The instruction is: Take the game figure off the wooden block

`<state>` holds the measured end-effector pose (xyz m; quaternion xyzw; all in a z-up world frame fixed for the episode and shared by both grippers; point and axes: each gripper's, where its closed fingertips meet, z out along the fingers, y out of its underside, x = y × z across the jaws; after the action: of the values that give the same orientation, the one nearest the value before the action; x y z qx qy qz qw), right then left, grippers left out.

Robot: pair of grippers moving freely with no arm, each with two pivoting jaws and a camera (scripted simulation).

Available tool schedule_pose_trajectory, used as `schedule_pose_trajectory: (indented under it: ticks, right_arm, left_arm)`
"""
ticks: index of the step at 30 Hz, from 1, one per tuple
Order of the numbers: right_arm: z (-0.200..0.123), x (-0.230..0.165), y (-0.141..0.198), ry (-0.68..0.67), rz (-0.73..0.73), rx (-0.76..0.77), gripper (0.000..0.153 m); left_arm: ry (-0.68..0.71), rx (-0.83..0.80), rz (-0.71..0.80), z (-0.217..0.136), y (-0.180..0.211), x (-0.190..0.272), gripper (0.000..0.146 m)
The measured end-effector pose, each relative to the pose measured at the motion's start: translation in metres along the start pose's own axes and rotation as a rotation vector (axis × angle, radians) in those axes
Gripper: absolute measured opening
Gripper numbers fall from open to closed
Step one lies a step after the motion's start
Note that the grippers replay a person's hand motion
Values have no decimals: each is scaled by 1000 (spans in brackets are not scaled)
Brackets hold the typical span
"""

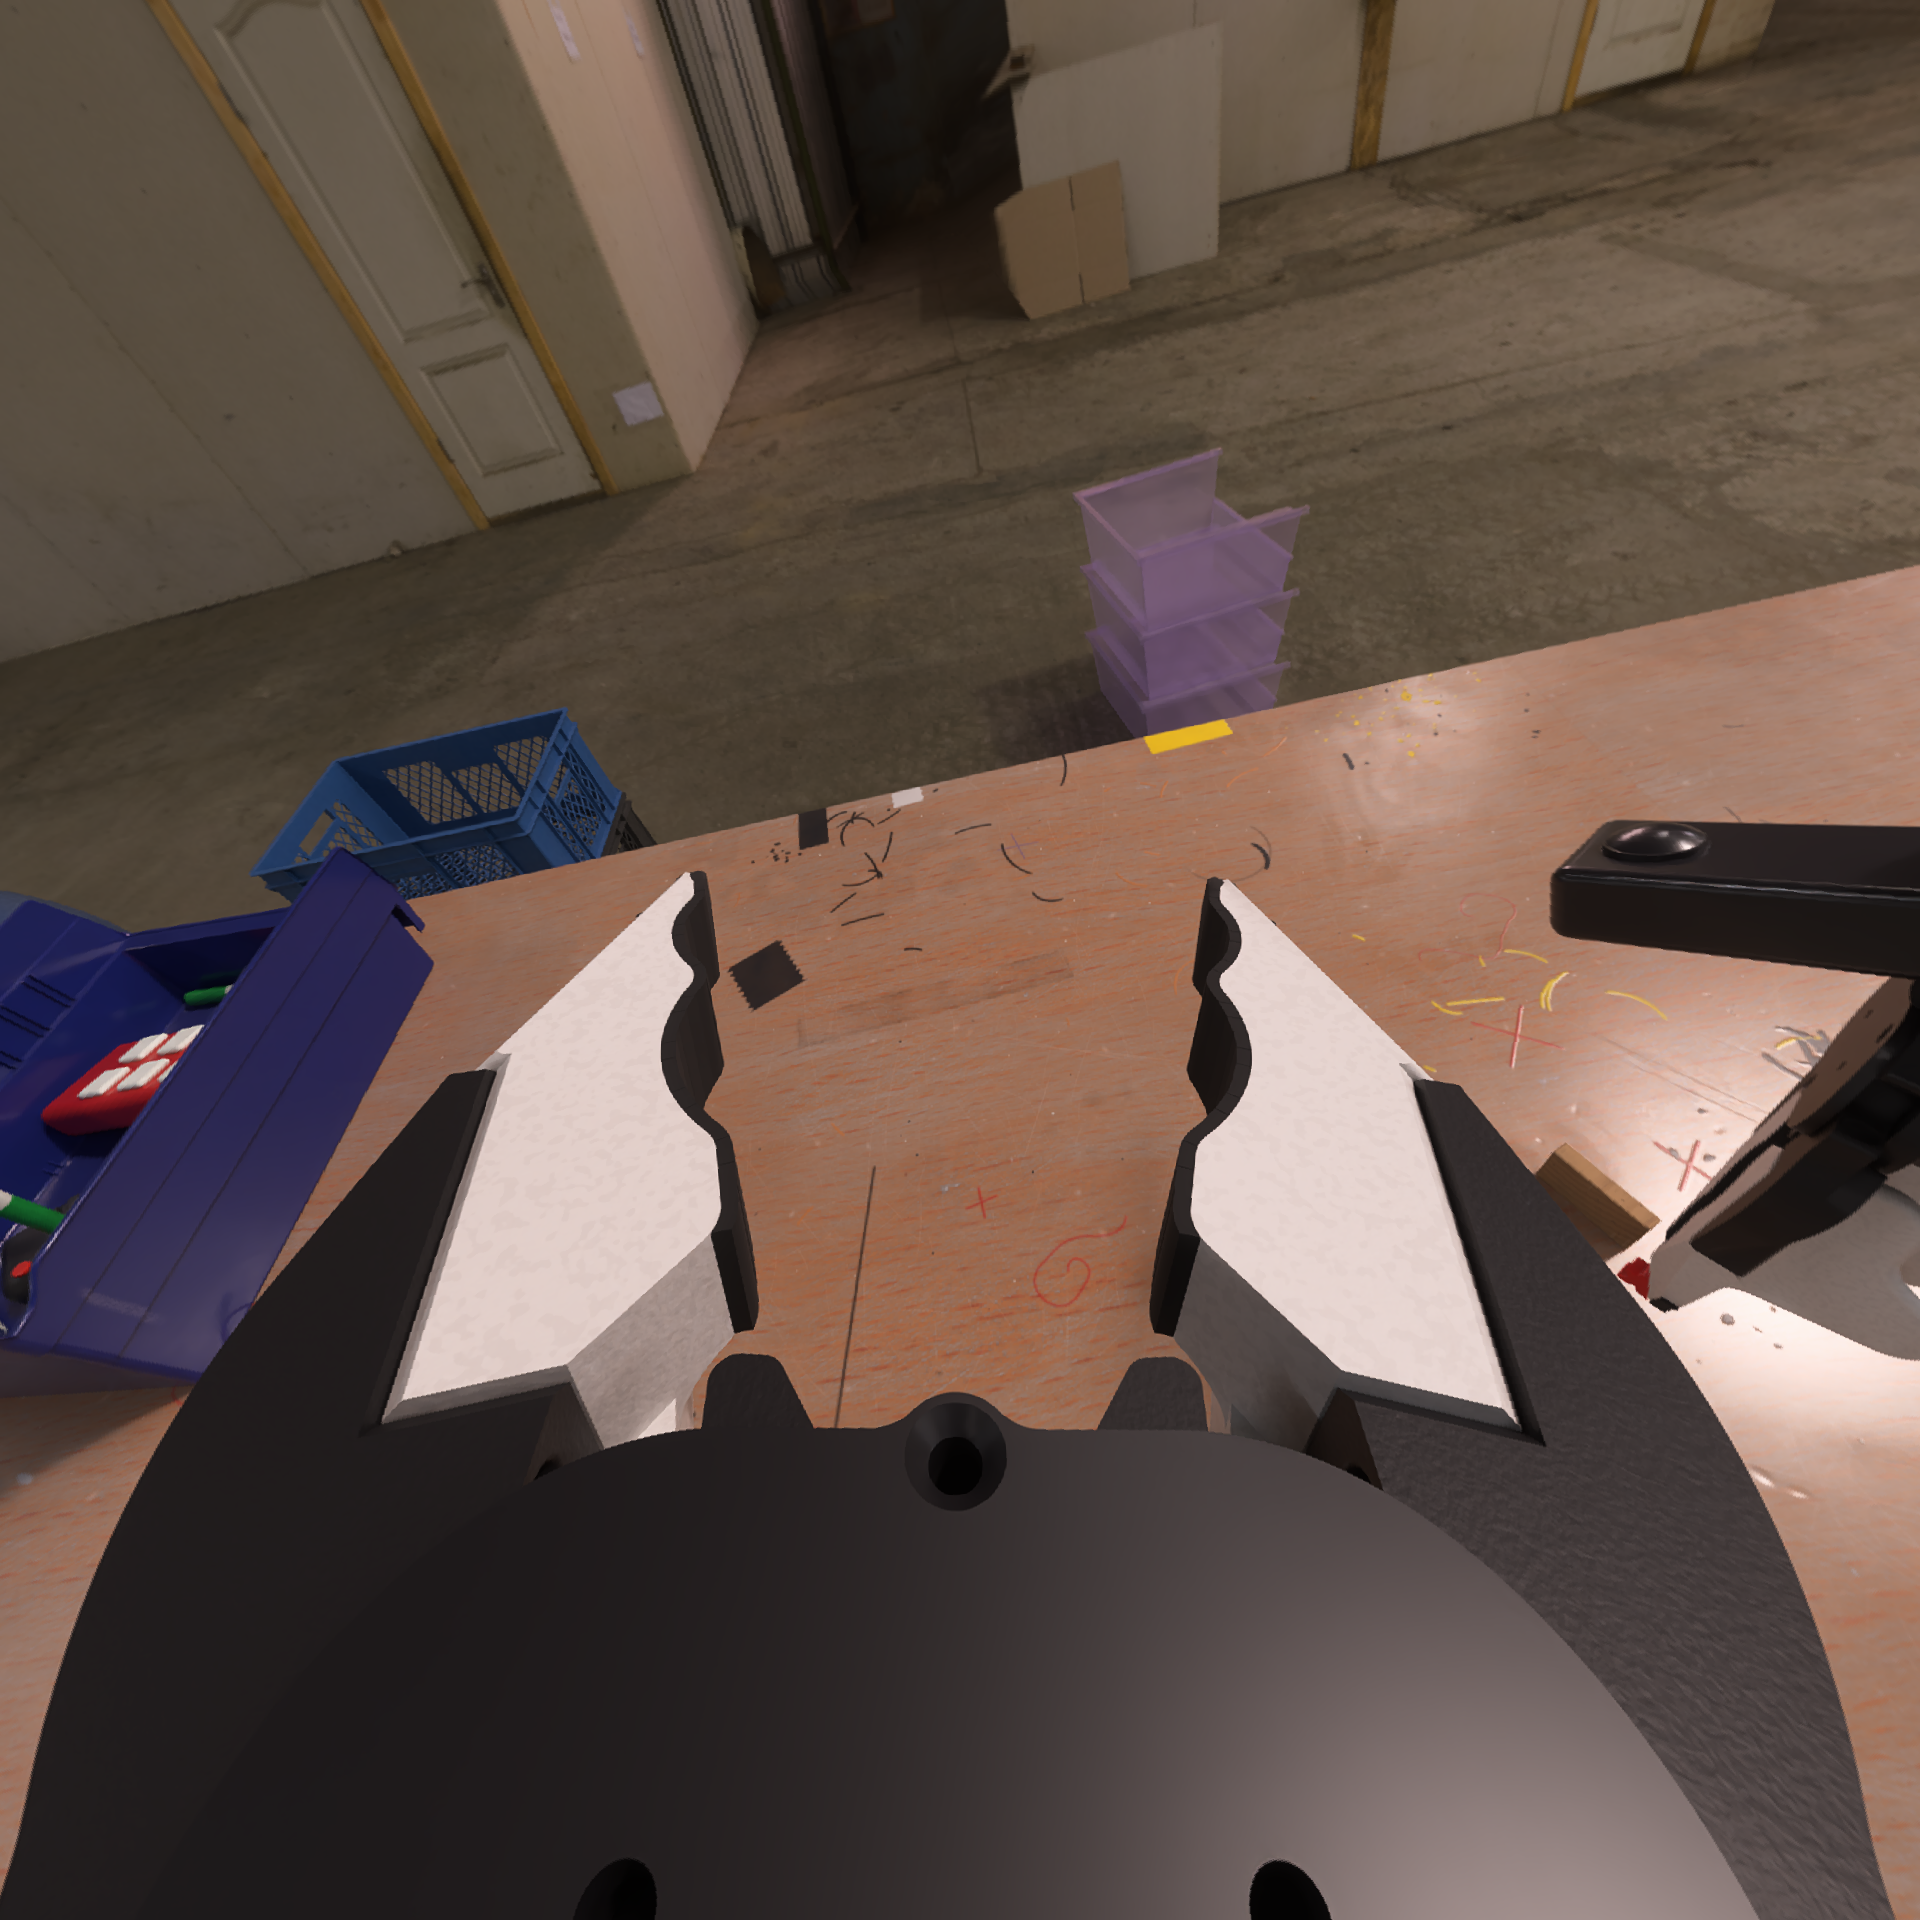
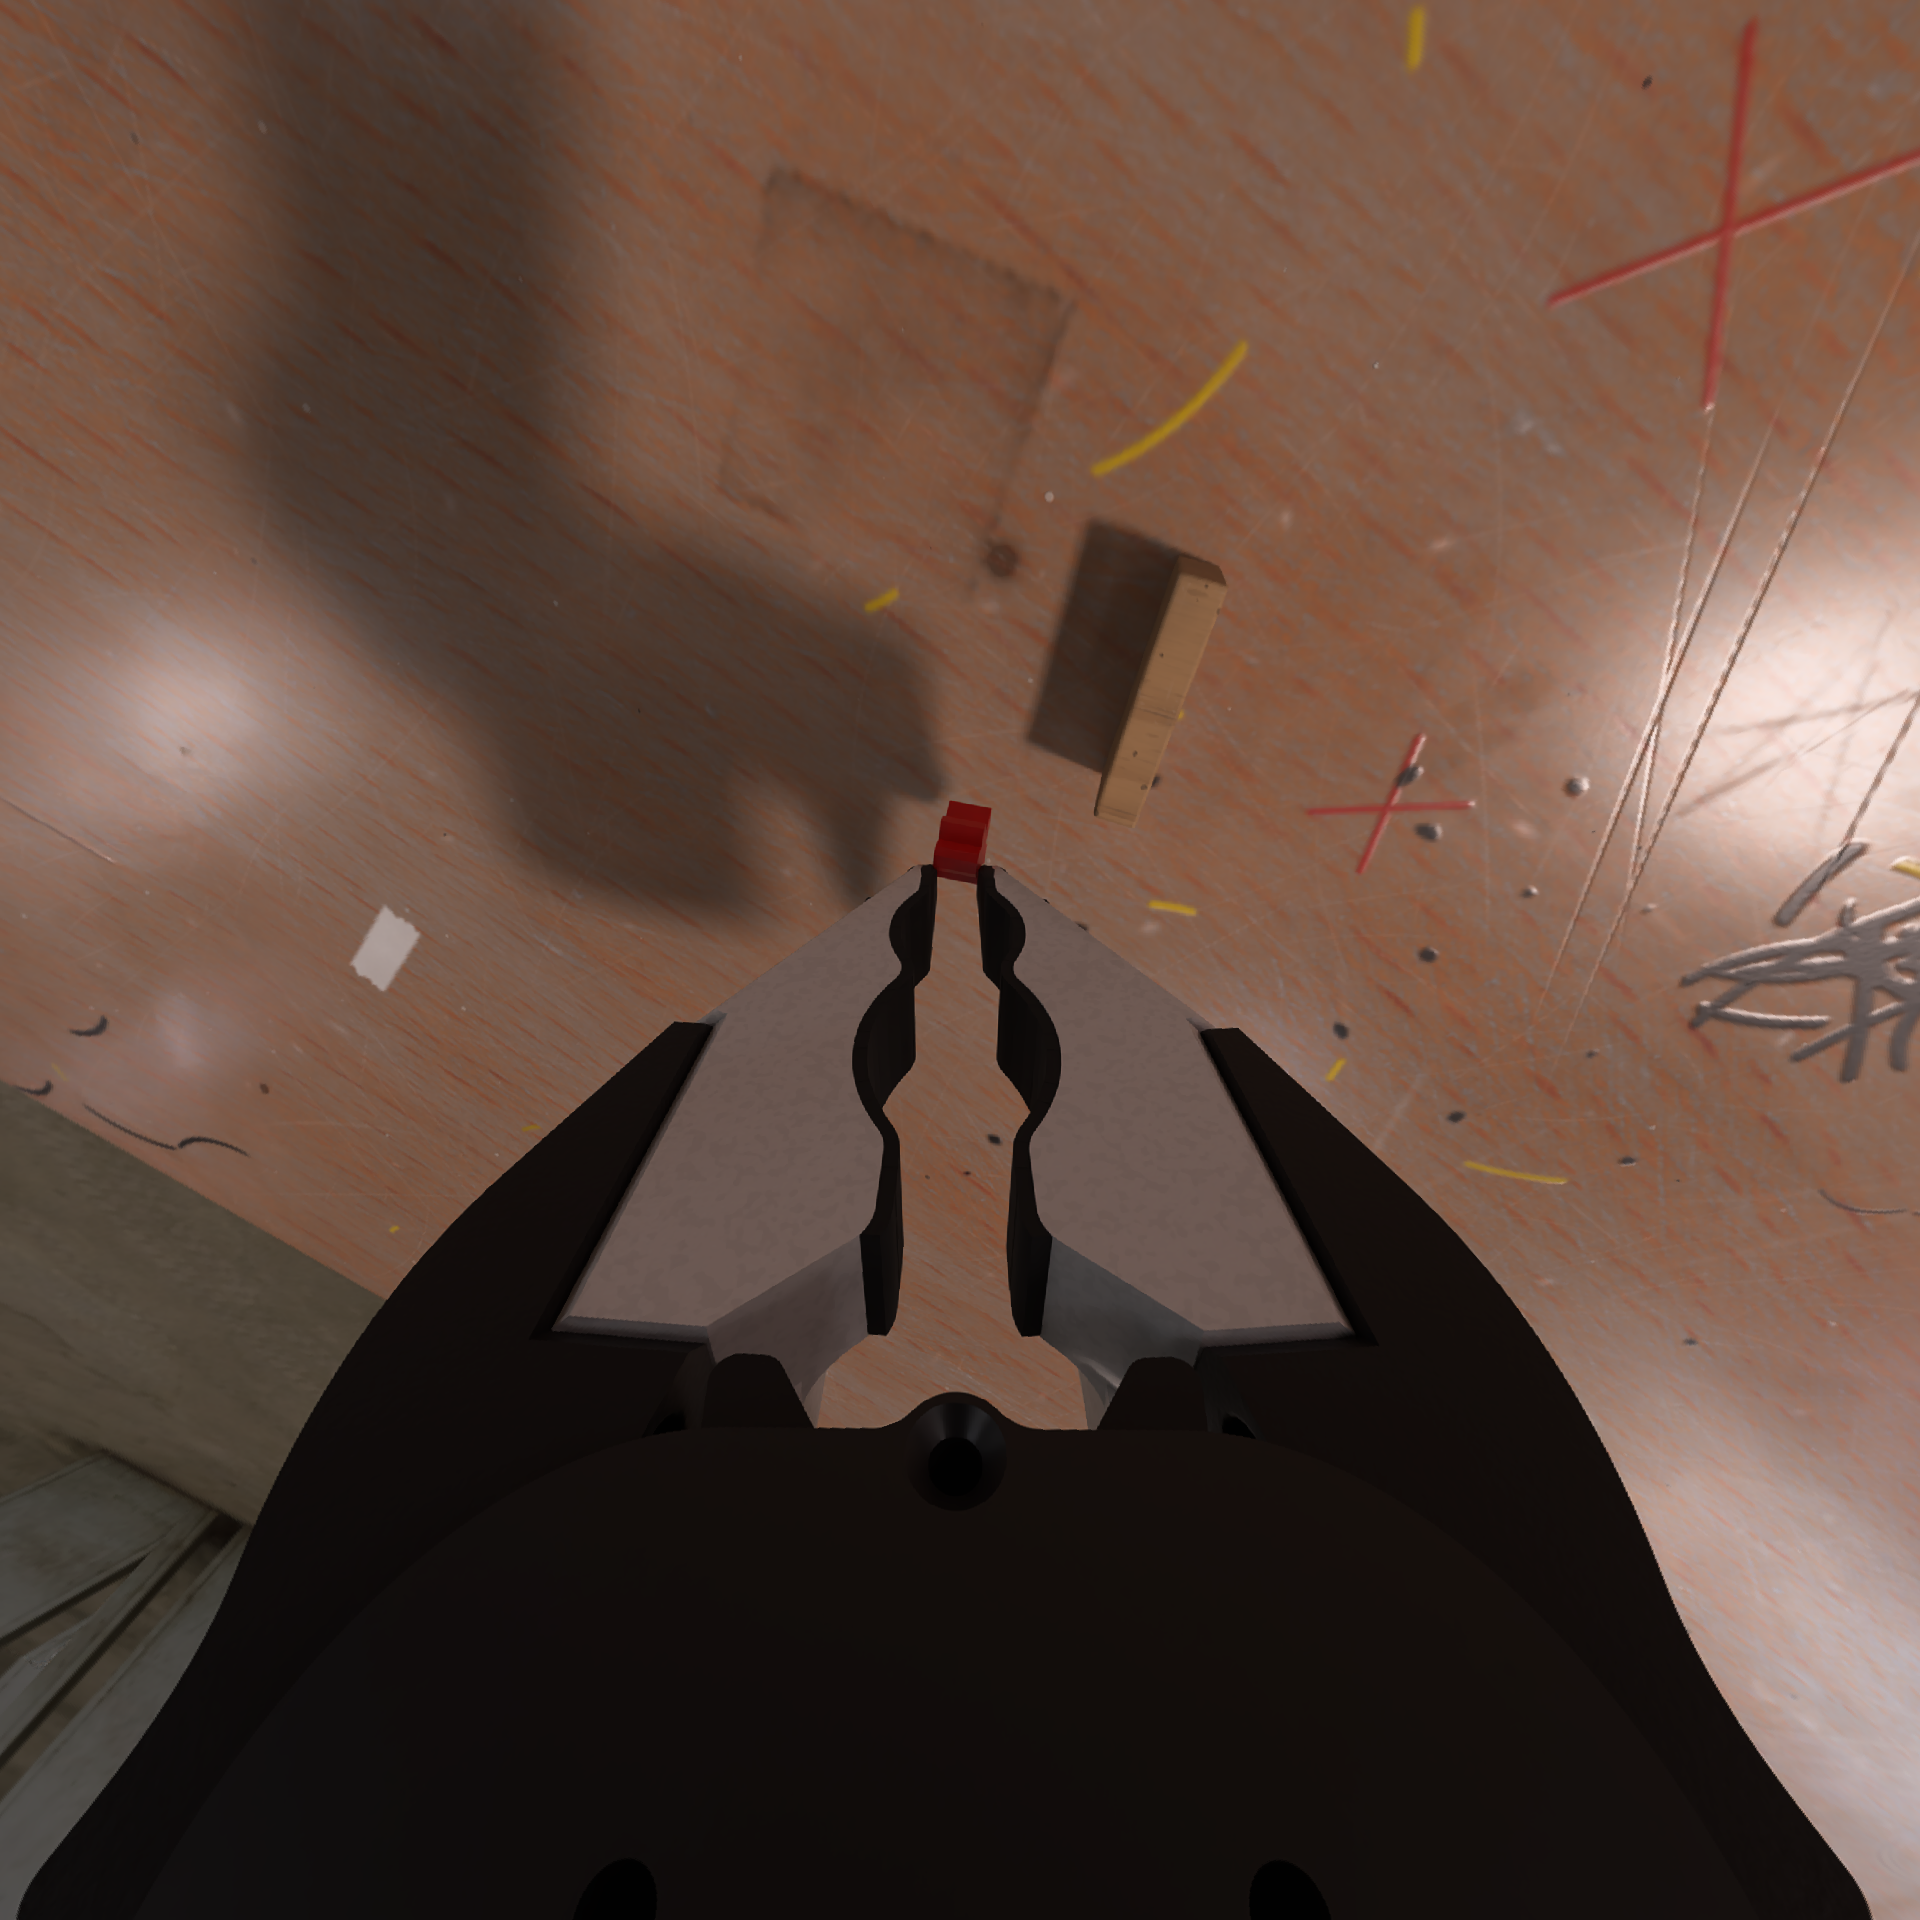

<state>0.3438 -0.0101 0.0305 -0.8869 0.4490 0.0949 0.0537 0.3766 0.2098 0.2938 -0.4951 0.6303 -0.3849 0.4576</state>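
My right gripper is shut on a small red game figure, which sticks out past its fingertips, held above the table. The wooden block lies on the tabletop below and to the right of the figure, apart from it. In the left wrist view the right gripper reaches in from the right edge, with a bit of the red figure at its tips and a corner of the block beside it. My left gripper is open and empty above the table's middle.
A dark blue bin holding a red item with white keys stands at the left on the scribbled wooden table. Beyond the far edge, a blue crate and stacked purple trays sit on the floor.
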Motion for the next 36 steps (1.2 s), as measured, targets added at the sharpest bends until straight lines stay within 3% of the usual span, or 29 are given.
schedule_pose_trajectory:
  ticks: [17,21,25,27,29,33,36]
  right_arm:
    - [-6,-2,-1,43,-80,-11,8]
    - [-44,-12,9,48,-178,-23,8]
    - [-120,-24,25,-9,-257,51,8]
    - [-164,-18,37,-43,-264,104,8]
    - [-206,-1,53,-67,-243,162,8]
    - [-267,59,90,-80,-136,312,7]
    - [-284,112,125,-107,4,371,7]
  left_arm:
    - [1,27,-61,-7,-1,-19,92]
    - [-67,205,-229,-29,-18,-59,88]
    - [-100,303,-429,-47,-13,-107,85]
    - [-2,263,-497,-41,-4,-105,86]
    - [200,174,-515,-26,2,-72,89]
    - [648,-86,-400,6,15,55,96]
    - [868,-200,-359,22,25,163,96]
